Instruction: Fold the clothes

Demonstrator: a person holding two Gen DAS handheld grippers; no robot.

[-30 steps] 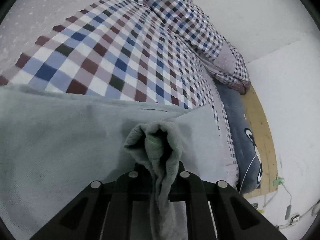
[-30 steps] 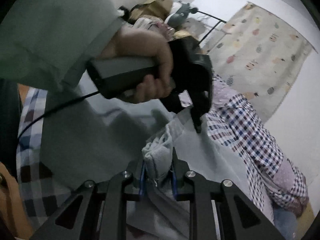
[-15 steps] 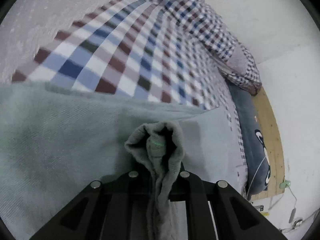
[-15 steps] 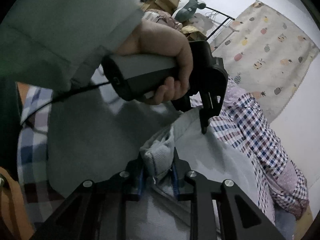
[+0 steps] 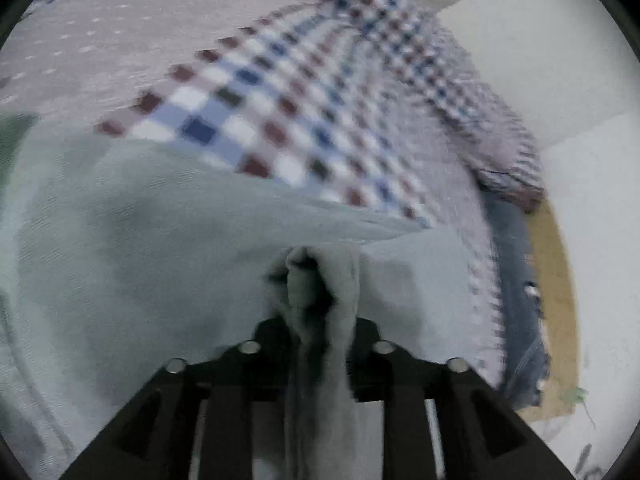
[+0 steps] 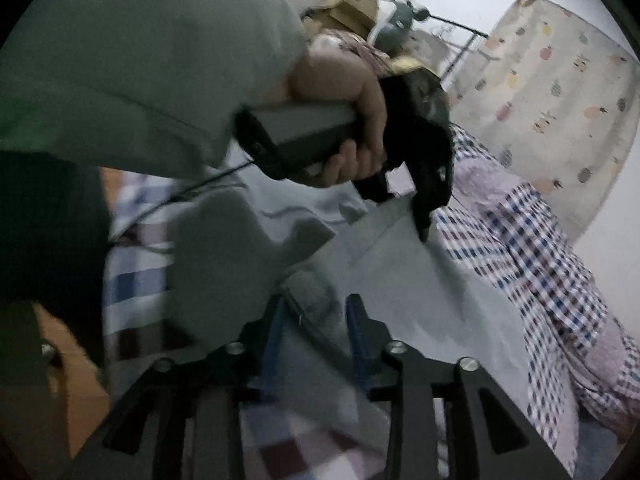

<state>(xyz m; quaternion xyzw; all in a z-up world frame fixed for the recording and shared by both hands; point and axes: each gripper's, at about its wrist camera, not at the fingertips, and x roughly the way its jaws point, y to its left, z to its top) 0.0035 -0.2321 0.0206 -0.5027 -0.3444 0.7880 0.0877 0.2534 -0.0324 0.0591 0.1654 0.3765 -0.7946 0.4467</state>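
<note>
Left gripper point(image 5: 316, 320) pinches a bunched edge of the grey-green garment point(image 5: 140, 248); right gripper point(image 6: 314, 320) looks clamped too — blurred — uneven pulling could skew the fold

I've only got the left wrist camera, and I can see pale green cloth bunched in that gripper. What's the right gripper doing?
Observer: The right gripper is closed on another bunch of the same pale green garment.
Operator: Okay, where's the left gripper relative to it?
Observer: The left gripper is ahead of the right one, tips pointing down at the garment's far edge, with a hand wrapped around its handle.
Operator: Anything beyond the bed on that side?
Observer: A fruit-patterned curtain hangs behind the checked bedding.
</note>
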